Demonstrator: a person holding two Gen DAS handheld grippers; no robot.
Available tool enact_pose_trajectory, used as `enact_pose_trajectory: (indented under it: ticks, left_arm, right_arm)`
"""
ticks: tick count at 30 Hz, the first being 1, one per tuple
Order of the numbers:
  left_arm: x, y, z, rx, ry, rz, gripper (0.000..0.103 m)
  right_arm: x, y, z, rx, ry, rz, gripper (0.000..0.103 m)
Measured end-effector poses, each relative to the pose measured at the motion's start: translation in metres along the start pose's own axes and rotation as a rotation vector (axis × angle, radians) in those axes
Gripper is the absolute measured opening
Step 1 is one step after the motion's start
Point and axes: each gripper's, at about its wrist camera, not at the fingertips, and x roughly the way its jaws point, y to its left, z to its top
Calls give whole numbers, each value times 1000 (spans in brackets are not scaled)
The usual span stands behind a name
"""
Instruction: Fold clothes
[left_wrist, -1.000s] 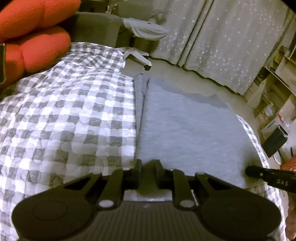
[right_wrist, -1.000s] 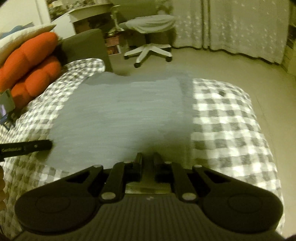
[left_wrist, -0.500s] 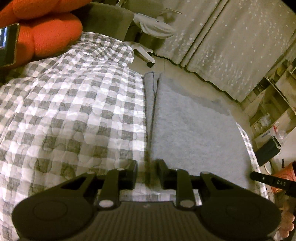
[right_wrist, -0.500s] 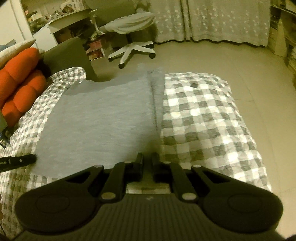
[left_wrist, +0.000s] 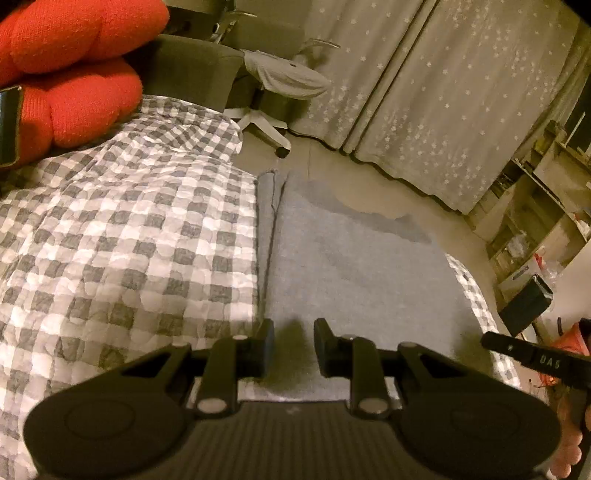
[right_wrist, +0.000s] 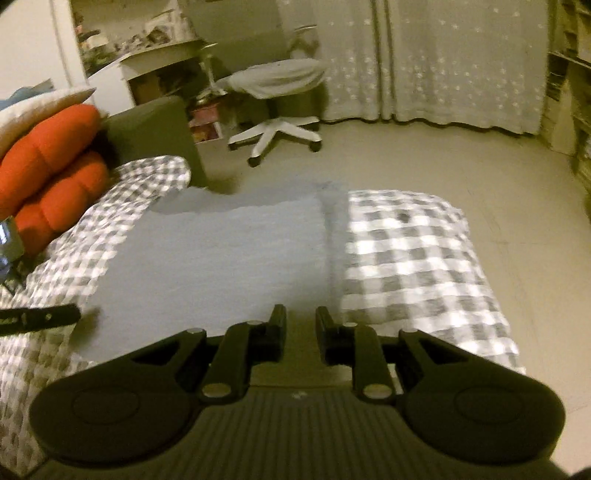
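**Grey garment lies flat on the checked quilt, a gripper at each near corner**

Nearest in the left wrist view, the left gripper (left_wrist: 291, 345) stands over the near left corner of the grey garment (left_wrist: 354, 273). Its jaws are parted a little, with only shadowed grey cloth showing in the gap below them; the pads press on nothing. At the near right edge of the same view the tip of the other gripper pokes in beside a hand (left_wrist: 569, 443).

In the right wrist view, the right gripper (right_wrist: 301, 332) hovers over the near right corner of the garment (right_wrist: 221, 258). Its jaws are opening, and the cloth lies under the gap rather than clamped in it.

The garment is spread smooth on the checked quilt (left_wrist: 122, 240) of the bed, reaching from the near edge to the far edge, where it hangs slightly over. A narrow folded strip runs along its left side and another along its right.

Farther left, orange cushions (left_wrist: 74, 74) sit at the head of the bed. Beyond the bed stands an office chair (right_wrist: 277, 110) with a grey cloth draped on its seat, and farthest back hang star-patterned curtains (right_wrist: 443, 66). Shelves (left_wrist: 535, 206) line the right wall.
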Motion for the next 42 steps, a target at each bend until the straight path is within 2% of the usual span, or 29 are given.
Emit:
enact_pose_trajectory:
  ticks: [3,6,10,14,18,20,21,22,25,32,34,38,39,41,42]
  left_arm:
    - [2,-9,-4,47,-2,-4,24]
    - [11,-12,-8,66,48,33,24]
    - [14,-10,-10,67,69,47,14]
    - [9,1,-7,17,92,31,11]
    - [3,11,-5,-33,96,14,11]
    - [1,17,-4,-68,100,11,17]
    - [1,21,-3,-91,102,3,24]
    - [-1,25,-2,-115,101,-12,28]
    - [-2,30,-2,-147,92,-37,29]
    - [4,9,-8,-80,72,-41,30]
    - [5,7,-8,-67,67,-37,33]
    - [12,6,-6,-61,76,-24,33]
    - [13,5,-6,-49,84,-25,32]
    - [15,1,-7,-13,98,-29,23]
    - [15,1,-7,-5,97,-25,18]
  right_arm:
    - [8,13,-1,-40,13,36,23]
    - [14,23,-3,-76,41,62,23]
    - [23,19,-6,-83,88,39,21]
    - [21,2,-4,-40,91,18,14]
    - [13,-20,-3,8,74,-2,13]
    - [10,-27,-4,33,66,-13,15]
    - [9,-30,-4,44,64,-24,26]
    - [8,-33,-4,53,62,-34,27]
    - [3,-37,-2,84,43,2,27]
    - [9,-38,-2,87,52,45,27]
    - [12,-39,-3,78,65,59,35]
    - [15,-44,-5,67,77,72,35]
    - [14,-43,-6,66,76,76,35]
    - [14,-42,-7,60,73,84,34]
    - [15,-40,-7,54,71,86,28]
